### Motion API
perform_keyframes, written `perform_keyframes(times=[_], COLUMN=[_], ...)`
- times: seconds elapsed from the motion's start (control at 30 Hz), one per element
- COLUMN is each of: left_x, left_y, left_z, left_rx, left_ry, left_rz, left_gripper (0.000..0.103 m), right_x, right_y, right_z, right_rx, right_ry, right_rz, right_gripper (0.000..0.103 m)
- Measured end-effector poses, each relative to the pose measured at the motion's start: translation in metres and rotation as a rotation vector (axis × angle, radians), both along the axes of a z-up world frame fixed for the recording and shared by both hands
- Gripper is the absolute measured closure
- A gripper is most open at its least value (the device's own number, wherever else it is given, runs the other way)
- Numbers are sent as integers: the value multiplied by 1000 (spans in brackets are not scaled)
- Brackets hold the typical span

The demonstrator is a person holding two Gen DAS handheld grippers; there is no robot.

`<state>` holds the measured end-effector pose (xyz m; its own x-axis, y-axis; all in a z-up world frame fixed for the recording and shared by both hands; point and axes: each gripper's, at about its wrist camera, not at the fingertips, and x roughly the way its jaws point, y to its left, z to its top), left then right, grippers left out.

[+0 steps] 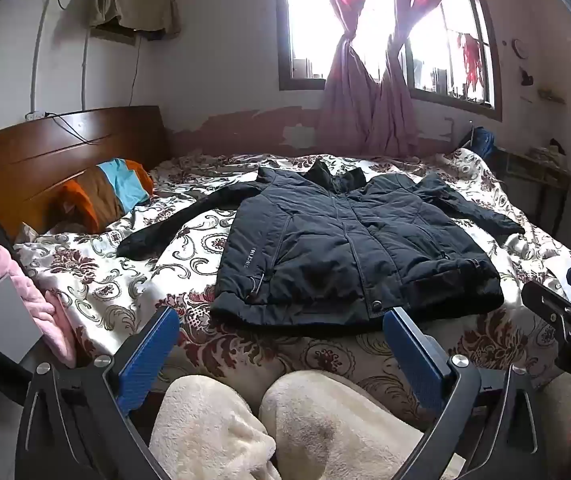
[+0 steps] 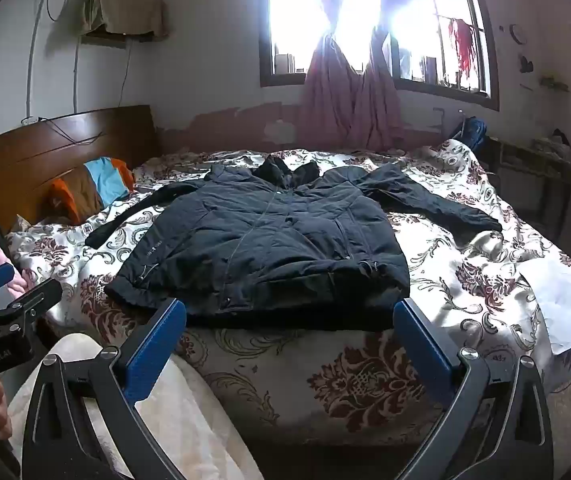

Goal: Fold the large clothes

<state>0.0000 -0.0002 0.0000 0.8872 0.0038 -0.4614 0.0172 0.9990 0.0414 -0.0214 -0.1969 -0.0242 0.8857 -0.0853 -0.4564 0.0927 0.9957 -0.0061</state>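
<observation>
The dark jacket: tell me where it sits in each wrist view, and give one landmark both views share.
Left wrist view: the dark jacket lies flat on the bed, a little right of centre, its hem just past the open left gripper.
Right wrist view: the dark jacket lies a little left of centre, its hem just past the open right gripper.
Shared landmark: the window with tied pink curtains, behind the collar.

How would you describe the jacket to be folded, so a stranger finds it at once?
On the bed with the floral cover, look at the middle. The dark jacket lies flat there, zipped, sleeves spread; the other clothes are bright and bunched near the headboard.
</observation>
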Motion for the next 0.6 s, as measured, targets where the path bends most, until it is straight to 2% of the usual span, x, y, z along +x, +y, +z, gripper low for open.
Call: perform_keyframes(times=[0.6], left_x=[0], left_y=[0], left_z=[0], left_rx=[-9], left_ry=[-7], left_rz=[-9], left_gripper=[0], right_x=[0], right_y=[-1], right_z=[-1], right_rx=[3], right_ry=[3], right_rz=[1], right_gripper=[1])
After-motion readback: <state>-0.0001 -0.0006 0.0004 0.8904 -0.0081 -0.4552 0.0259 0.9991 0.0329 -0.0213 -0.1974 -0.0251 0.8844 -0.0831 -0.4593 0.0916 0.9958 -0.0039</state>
